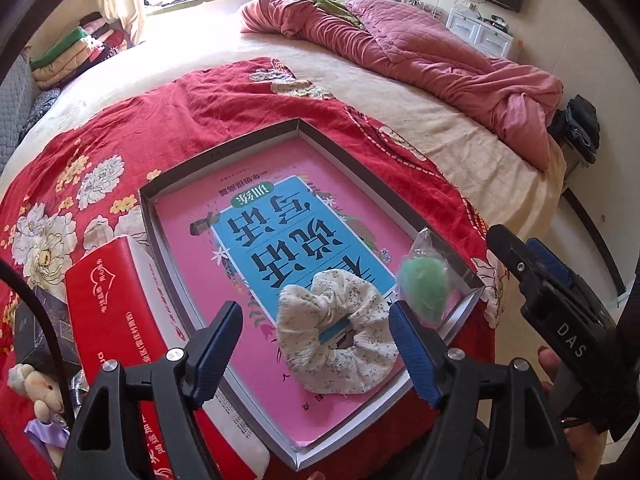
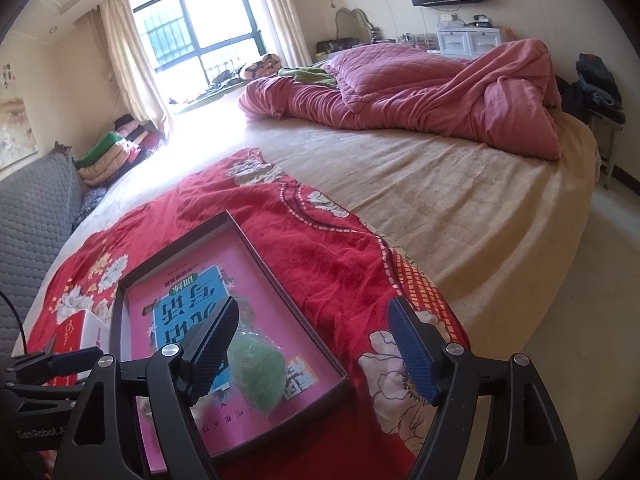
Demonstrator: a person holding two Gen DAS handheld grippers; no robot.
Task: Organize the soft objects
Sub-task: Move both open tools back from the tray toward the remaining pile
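Observation:
A shallow grey box with a pink and blue book cover inside lies on a red floral cloth on the bed. A white floral scrunchie lies in the box's near part. A green sponge in a clear wrapper lies in the box's right corner; it also shows in the right wrist view. My left gripper is open, its fingers either side of the scrunchie and apart from it. My right gripper is open and empty above the box's right edge; it also shows in the left wrist view.
A red tissue box lies left of the grey box. A small teddy bear and a dark box sit at the far left. A rumpled pink quilt covers the far side of the bed. Folded blankets are stacked by the window.

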